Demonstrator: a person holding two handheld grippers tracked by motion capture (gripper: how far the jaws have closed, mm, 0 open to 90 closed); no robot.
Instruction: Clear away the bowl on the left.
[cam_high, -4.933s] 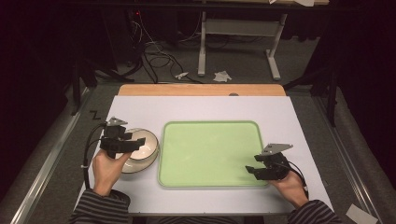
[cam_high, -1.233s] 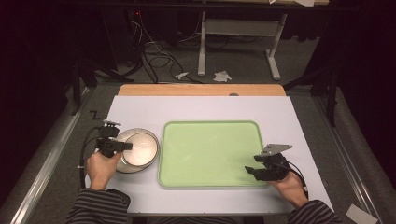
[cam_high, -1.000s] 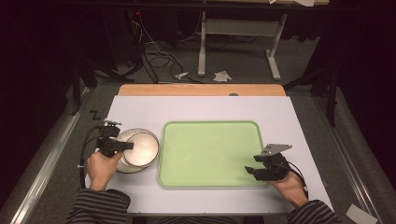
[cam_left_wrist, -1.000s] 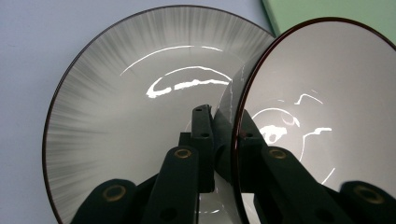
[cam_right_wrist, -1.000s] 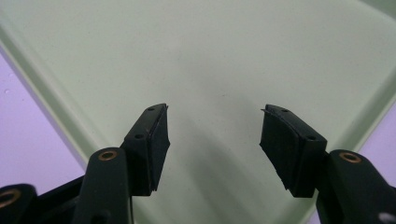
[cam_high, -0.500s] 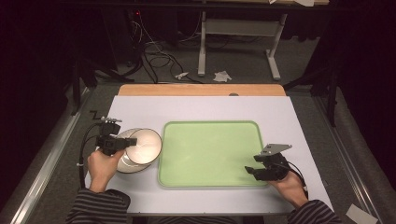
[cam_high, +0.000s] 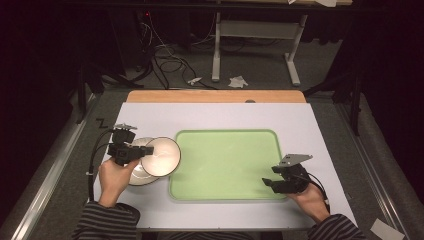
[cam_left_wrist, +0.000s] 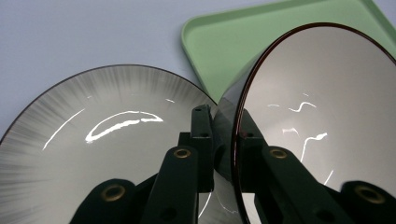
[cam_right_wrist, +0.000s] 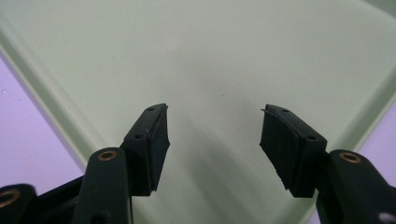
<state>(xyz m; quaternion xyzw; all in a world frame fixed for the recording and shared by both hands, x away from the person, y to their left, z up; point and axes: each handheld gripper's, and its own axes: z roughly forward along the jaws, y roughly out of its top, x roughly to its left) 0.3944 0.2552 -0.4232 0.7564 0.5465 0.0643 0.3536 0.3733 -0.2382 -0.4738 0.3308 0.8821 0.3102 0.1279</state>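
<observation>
- No brand, label or writing can be read on any item.
- The left tongs (cam_left_wrist: 223, 140) pinch the rim of the upper bowl (cam_high: 161, 156), tilted on edge, its hollow facing the green tray (cam_high: 225, 165).
- It hangs over the lower bowl (cam_high: 137, 175) on the worktop (cam_high: 310, 125).
- The right tongs (cam_right_wrist: 214, 140) are spread above the tray's corner.

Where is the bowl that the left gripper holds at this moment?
In the high view, the lifted bowl is at the left, pinched by the left gripper, above the stacked bowl and beside the green tray.

High view overlooks the table; gripper views sit close (sharing the tray (cam_high: 225, 165)).
</observation>
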